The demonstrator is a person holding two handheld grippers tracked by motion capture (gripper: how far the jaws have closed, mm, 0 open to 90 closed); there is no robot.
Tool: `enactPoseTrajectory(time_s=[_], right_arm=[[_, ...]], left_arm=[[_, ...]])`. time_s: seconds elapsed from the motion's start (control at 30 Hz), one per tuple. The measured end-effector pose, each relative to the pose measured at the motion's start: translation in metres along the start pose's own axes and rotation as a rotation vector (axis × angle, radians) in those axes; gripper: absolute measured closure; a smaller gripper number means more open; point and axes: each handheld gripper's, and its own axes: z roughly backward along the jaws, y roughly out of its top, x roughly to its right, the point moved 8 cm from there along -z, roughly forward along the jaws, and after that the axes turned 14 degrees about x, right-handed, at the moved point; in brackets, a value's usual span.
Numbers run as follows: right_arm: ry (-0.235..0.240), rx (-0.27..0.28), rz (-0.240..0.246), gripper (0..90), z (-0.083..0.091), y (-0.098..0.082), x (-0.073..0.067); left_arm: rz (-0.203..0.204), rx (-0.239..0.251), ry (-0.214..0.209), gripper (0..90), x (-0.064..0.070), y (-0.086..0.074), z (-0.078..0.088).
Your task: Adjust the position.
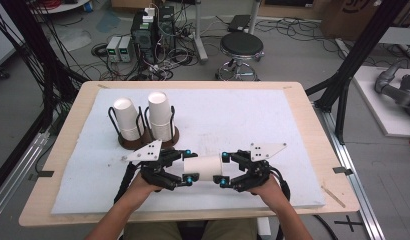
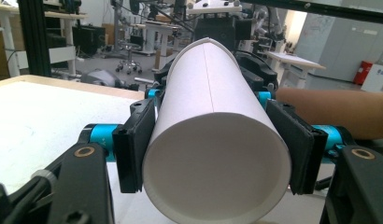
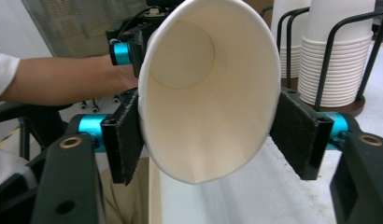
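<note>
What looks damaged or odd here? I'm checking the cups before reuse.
The paper cup held sideways between both grippers looks squashed: in the right gripper view its open rim is pinched into a narrow oval with a crease at the bottom, between the right gripper pads. The stacked cups look fine.

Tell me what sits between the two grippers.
A white paper cup lying sideways, clamped by the left gripper and right gripper; the high view shows it.

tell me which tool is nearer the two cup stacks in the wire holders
Left. The left tool grips the lying paper cup just in front of the cup stacks; the right tool grips the cup's other end, farther to the right.
</note>
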Motion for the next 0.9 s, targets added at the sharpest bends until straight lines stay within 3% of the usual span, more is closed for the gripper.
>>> enactPoseTrajectory(time_s=[0.23,0.3,0.37,0.43,0.9], right_arm=[[0.012,-0.007,0.002,35.3,0.002,0.000,0.000],[0.008,-0.012,0.000,35.1,0.002,0.001,0.000],[0.007,-0.016,-0.001,34.8,0.003,0.001,0.000],[-0.002,-0.024,0.003,34.7,0.003,0.001,0.001],[-0.050,-0.116,0.045,34.7,0.014,0.008,0.006]], left_arm=[[0.002,-0.012,0.002,35.5,0.000,-0.001,0.000],[0.030,-0.020,0.042,21.6,-0.001,-0.003,-0.001],[0.031,-0.038,0.067,15.2,-0.003,-0.004,-0.001],[0.015,-0.059,0.095,14.4,-0.004,-0.007,-0.001],[-0.042,-0.186,0.110,14.4,-0.005,-0.007,-0.001]])
